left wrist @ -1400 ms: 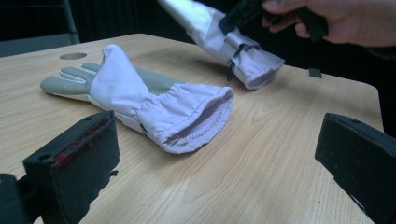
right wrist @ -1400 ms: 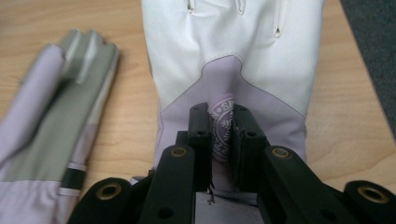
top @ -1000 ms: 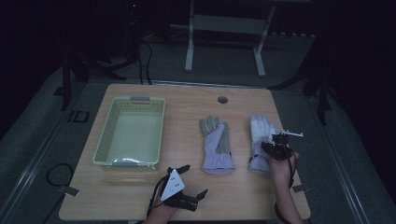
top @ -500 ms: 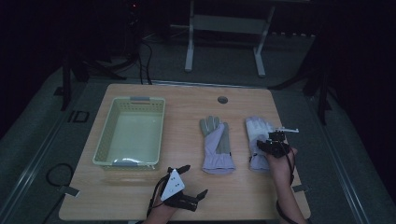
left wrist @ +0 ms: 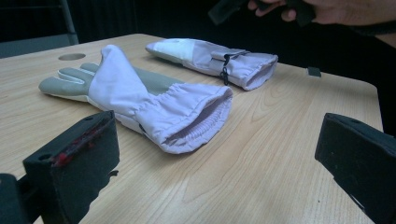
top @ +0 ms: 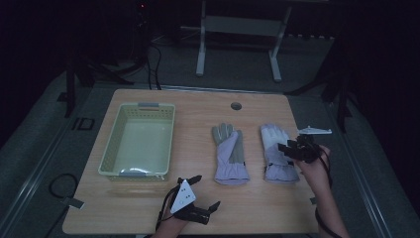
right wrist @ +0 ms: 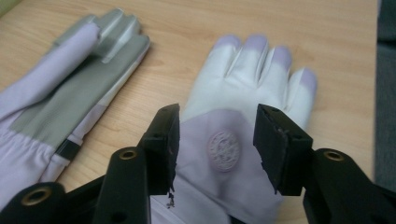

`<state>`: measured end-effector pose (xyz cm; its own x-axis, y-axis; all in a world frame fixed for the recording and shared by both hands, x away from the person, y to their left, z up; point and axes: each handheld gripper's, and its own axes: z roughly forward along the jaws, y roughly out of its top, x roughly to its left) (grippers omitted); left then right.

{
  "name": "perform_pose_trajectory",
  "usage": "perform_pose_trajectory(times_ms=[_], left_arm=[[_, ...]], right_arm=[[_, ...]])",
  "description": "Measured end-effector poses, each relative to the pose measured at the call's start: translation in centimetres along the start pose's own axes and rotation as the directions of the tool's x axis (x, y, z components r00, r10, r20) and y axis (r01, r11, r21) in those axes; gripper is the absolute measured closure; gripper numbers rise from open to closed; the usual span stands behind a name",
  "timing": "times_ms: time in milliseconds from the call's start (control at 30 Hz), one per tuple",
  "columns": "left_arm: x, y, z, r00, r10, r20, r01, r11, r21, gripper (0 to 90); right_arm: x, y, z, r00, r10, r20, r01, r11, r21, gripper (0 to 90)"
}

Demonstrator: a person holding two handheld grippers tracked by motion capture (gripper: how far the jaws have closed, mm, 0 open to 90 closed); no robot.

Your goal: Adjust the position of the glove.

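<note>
On the wooden table (top: pixel 198 218), going left to right in the high view, a pale green plastic basket (top: pixel 112 151) with perforated walls sits at about nine o'clock from the table's middle. Below it, at roughly seven o'clock near the front edge, the left gripper (top: pixel 205 193) lies low by the tabletop in the person's hand, its grey three-cornered plate on top. In the left gripper view its jaws stand wide apart with bare wood between them and nothing held.

At the table's centre lies the left lilac glove (top: pixel 229 153), grey palm up, fingers toward twelve o'clock and gathered cuff toward six. In the left gripper view this glove (left wrist: pixel 140 100) lies flat with its open cuff facing the camera.

Just beside it, at three o'clock and not touching, lies the right lilac glove (top: pixel 275 148), white-backed, also with fingers toward twelve. The right gripper (top: pixel 286 148) hangs over its right side, held in the person's hand. In the right gripper view the jaws stand about half open, having just been opening; the glove (right wrist: pixel 252 65) lies below and between them, its round embossed badge (right wrist: pixel 223 148) centred in the gap, and the pads (right wrist: pixel 273 140) press on nothing. The cloth lies loose on the wood.

A small round grommet hole (top: pixel 236 106) sits at twelve o'clock near the far edge.
</note>
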<state>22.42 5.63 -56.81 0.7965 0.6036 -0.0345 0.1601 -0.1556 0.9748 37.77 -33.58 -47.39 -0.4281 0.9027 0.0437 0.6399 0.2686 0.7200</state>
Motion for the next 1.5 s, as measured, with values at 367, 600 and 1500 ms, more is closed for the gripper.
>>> perform_pose_trajectory(times_ms=[367, 600, 1500], left_arm=[[0.0, 0.0, 0.0, 1.0, -0.002, -0.001, 0.002, 1.0, 0.0, 0.0], [0.0, 0.0, 0.0, 1.0, -0.001, -0.001, 0.001, 1.0, 0.001, 0.0], [0.0, 0.0, 0.0, 1.0, -0.008, -0.003, 0.008, 1.0, 0.0, 0.0]], right_arm=[[-2.2, -1.1, -0.1, 0.9944, -0.093, -0.051, 0.095, 0.995, 0.032, 47.8], [-2.4, -2.0, 2.2, 0.9934, -0.072, -0.089, 0.076, 0.996, 0.053, 46.9], [-1.1, -2.9, 4.1, 0.9995, 0.02, -0.024, -0.017, 0.994, 0.11, 80.4]])
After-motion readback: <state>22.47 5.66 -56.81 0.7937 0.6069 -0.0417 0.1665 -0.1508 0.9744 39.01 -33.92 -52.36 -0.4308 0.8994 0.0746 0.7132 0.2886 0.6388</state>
